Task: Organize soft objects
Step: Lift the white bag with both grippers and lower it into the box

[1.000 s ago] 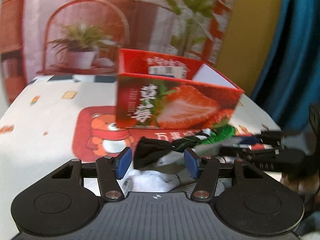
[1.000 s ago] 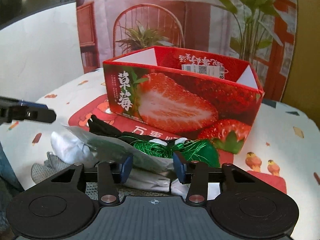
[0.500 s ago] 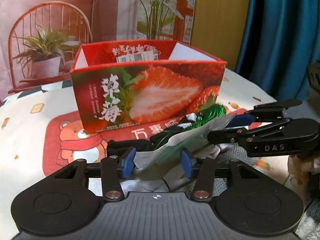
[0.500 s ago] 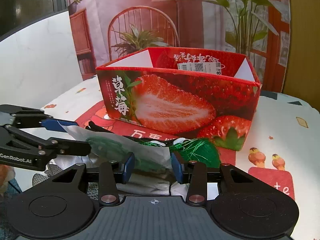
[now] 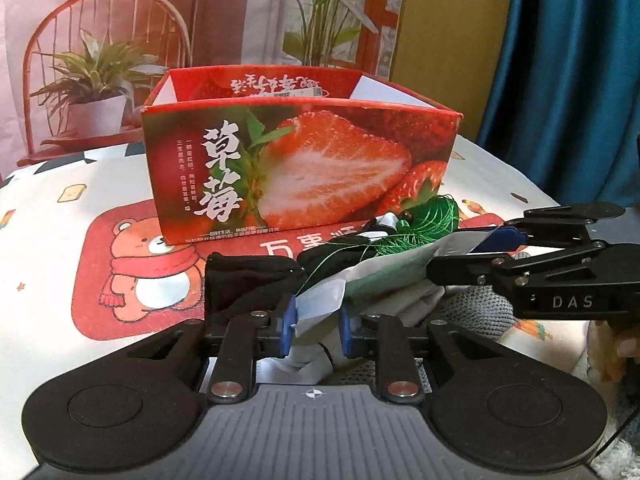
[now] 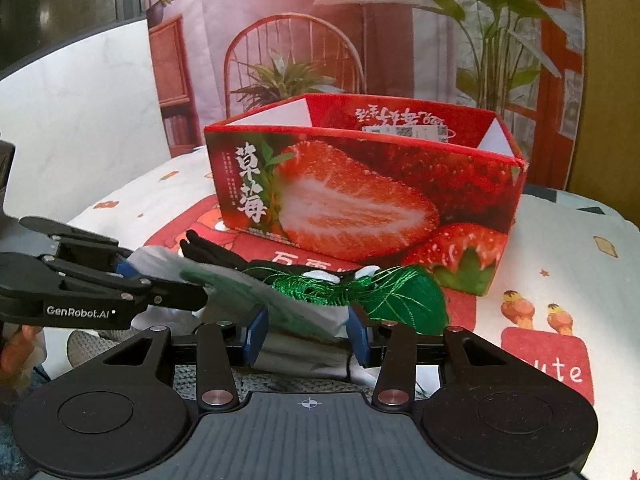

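Observation:
A pale grey-green bag (image 5: 380, 280) (image 6: 248, 292) lies across a pile of soft things in front of the red strawberry box (image 5: 300, 172) (image 6: 360, 200). My left gripper (image 5: 316, 330) is closing on the bag's near white end, and both blue pads touch it. It also shows at the left of the right wrist view as the left gripper (image 6: 160, 284). My right gripper (image 6: 308, 336) is shut on the bag's other end and appears in the left wrist view as the right gripper (image 5: 460, 256). A black cloth (image 5: 248, 276) and a green thread tassel (image 6: 400, 292) lie under the bag.
A grey knitted piece (image 5: 476, 308) and white cloth (image 6: 312, 360) sit low in the pile. The box stands open-topped on a patterned tablecloth (image 5: 80, 208) with a red bear print. A blue curtain (image 5: 568, 80) hangs at the right, and a hand (image 5: 616, 352) holds the right gripper.
My left gripper came down and in toward the pile, and its jaws narrowed onto the bag. It entered the right wrist view from the left. My right gripper stayed put.

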A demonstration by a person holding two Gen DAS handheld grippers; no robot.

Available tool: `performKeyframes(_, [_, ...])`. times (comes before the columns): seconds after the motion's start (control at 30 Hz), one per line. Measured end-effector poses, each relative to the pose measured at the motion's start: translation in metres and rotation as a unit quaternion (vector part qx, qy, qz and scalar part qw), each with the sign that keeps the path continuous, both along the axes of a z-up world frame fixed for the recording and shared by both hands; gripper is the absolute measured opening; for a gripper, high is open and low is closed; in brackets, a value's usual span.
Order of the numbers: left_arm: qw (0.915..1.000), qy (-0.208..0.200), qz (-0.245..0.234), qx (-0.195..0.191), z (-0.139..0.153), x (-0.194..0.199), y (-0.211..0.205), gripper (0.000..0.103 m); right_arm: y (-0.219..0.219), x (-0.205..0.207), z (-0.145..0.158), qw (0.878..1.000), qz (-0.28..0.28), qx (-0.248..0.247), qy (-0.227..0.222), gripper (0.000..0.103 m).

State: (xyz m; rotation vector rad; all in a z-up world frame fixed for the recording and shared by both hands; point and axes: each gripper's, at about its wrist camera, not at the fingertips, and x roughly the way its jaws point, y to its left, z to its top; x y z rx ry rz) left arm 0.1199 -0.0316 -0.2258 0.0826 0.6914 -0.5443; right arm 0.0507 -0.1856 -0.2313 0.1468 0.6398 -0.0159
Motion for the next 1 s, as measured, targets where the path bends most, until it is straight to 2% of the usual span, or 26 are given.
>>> performKeyframes(0.13, [0.9997,0.001,0.016,-0.016,0.0,-0.002,0.004,0.015,0.0,-0.005,0.001,1.0,-0.008,-0.008,-0.004,0.025])
performKeyframes(0.17, [0.9996,0.0,0.021,-0.019,0.0,-0.002,0.005,0.011,-0.001,-0.006,0.001,1.0,-0.009,-0.006,-0.007,0.023])
performKeyframes(0.3, [0.9992,-0.007,0.028,-0.029,0.003,-0.007,0.007,0.008,0.002,-0.011,0.005,1.0,0.002,0.0,-0.023,0.011])
performKeyframes(0.4, [0.9985,-0.017,0.03,-0.042,0.01,-0.01,0.011,0.006,0.006,-0.014,0.012,0.999,0.005,-0.011,-0.039,0.01])
performKeyframes(0.77, [0.9946,-0.061,0.044,-0.071,0.044,-0.016,0.019,0.005,0.0,-0.014,0.045,0.996,0.006,-0.004,-0.085,0.01])
performKeyframes(1.0, [0.989,-0.106,0.053,-0.088,0.083,-0.01,0.018,0.005,-0.011,-0.002,0.083,0.992,0.016,-0.003,-0.122,0.01])
